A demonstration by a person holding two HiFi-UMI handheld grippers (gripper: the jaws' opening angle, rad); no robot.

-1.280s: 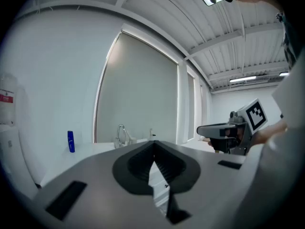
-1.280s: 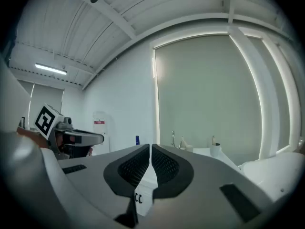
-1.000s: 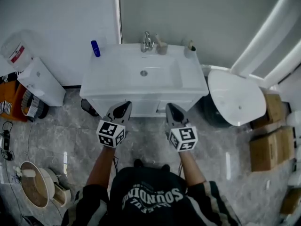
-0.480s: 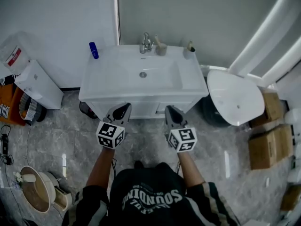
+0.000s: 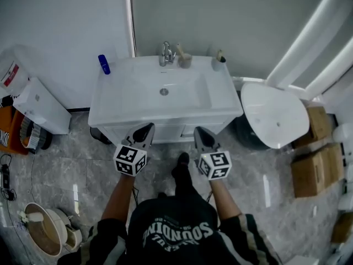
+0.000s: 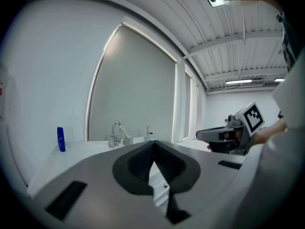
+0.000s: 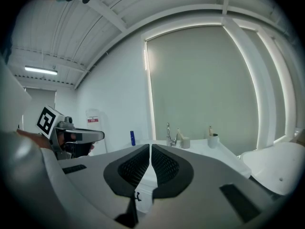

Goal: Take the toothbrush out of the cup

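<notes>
Two cups stand at the back of the white washbasin [image 5: 220, 101]. A beige cup [image 5: 185, 60] beside the tap [image 5: 166, 53] has a pale stick leaning in it. A white cup [image 5: 219, 63] at the back right corner holds an upright toothbrush [image 5: 219, 54]. The right gripper view shows the beige cup [image 7: 185, 142] and the white cup [image 7: 213, 140] far ahead. My left gripper [image 5: 142, 132] and right gripper [image 5: 202, 136] hover side by side in front of the vanity, well short of the cups. Both are shut with nothing in them, as their own views show for the left gripper [image 6: 153, 145] and the right gripper [image 7: 150, 147].
A blue bottle [image 5: 103, 64] stands on the basin's left rim. A toilet [image 5: 276, 115] with its lid down is to the right, with cardboard boxes [image 5: 314, 173] beyond it. A white bin [image 5: 39, 106] is at the left and a pail [image 5: 41, 231] at the lower left. The person's foot [image 5: 181, 167] is on the floor between the grippers.
The person has stepped toward the vanity; a foot now shows between the grippers, and the basin has shifted slightly left in view. Both grippers stay shut and level with each other.
</notes>
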